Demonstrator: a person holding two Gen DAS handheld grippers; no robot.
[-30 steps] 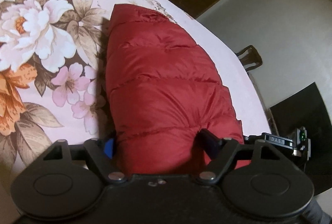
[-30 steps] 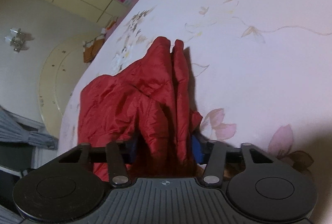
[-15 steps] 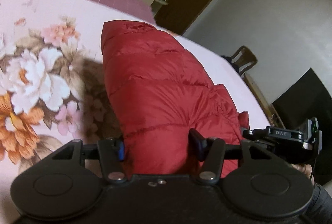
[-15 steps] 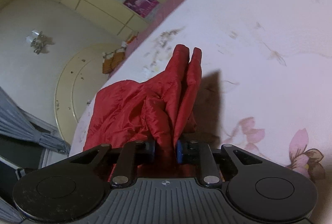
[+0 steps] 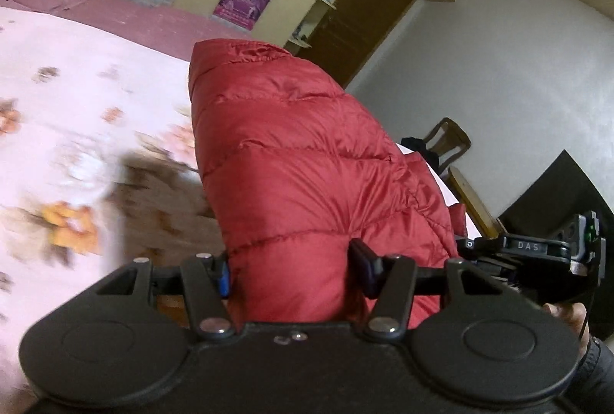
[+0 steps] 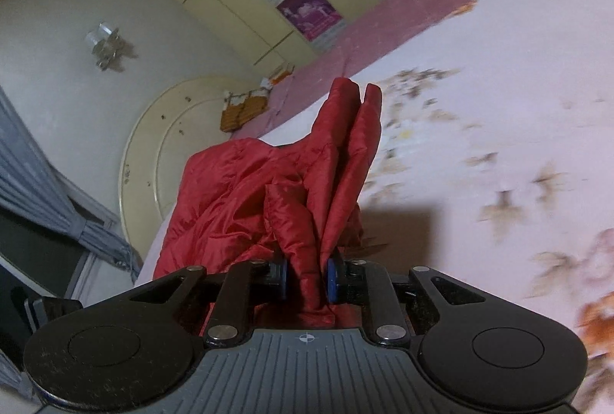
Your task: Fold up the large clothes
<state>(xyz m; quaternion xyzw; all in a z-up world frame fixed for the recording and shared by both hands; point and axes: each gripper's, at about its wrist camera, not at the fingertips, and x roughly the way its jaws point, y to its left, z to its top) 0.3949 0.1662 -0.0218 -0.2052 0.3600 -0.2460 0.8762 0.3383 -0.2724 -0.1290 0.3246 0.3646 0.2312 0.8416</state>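
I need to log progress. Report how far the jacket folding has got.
Done: both grippers have a hold. The left gripper clamps a puffy part of the red jacket; the right gripper pinches bunched layers. In hand: the jacket's gripped end is raised above the floral bedsheet. Left: laying it over, flattening.

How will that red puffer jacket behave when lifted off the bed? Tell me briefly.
The red puffer jacket probably flops: in the right wrist view it droops in loose folds from the right gripper. Its shiny shell looks slippery. Quilted puffiness bulging in the left gripper suggests light and compressible.
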